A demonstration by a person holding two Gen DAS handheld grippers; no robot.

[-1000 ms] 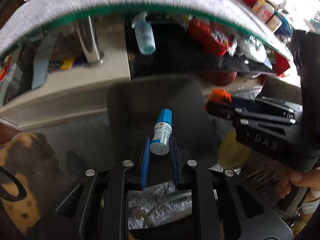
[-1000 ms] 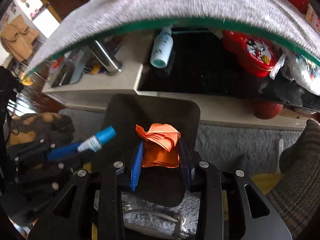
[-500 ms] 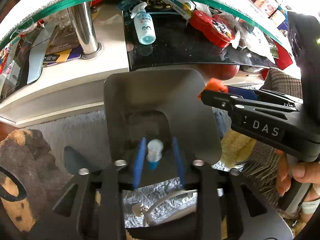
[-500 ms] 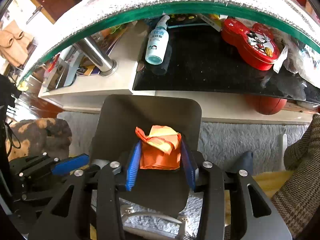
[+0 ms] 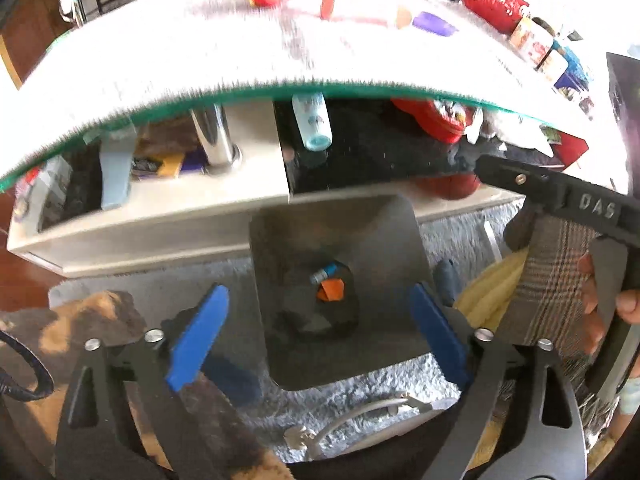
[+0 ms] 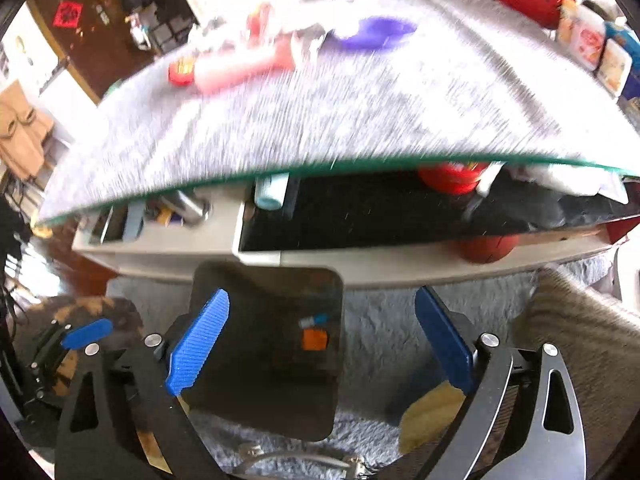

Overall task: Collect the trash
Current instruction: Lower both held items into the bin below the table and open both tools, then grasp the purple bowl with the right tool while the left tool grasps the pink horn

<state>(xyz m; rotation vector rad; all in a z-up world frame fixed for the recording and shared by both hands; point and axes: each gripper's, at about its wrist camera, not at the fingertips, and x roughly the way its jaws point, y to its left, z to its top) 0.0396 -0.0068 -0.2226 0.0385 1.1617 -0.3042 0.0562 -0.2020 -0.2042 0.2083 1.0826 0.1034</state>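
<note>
Fingers on your left gripper (image 5: pixel 316 336) and right gripper (image 6: pixel 320 340) are spreading wide, nothing between them. You just dropped the little bottle (image 5: pixel 325 273) and orange paper (image 5: pixel 331 290); both now lie inside the dark bin (image 5: pixel 384 240).

Open drop into the bin — counter edge close above

The dark bin (image 5: pixel 400 248) gapes free between the opening, empty left claw (image 5: pixel 318 340) fingers; only a small bottle (image 5: pixel 325 273) and orange paper (image 5: pixel 332 290) lie at its bottom. Behind it the glass counter (image 5: pixel 200 92) overhangs a crowded shelf (image 5: pixel 168 208) — the right claw (image 5: pixel 560 196) crosses alongside.
</note>
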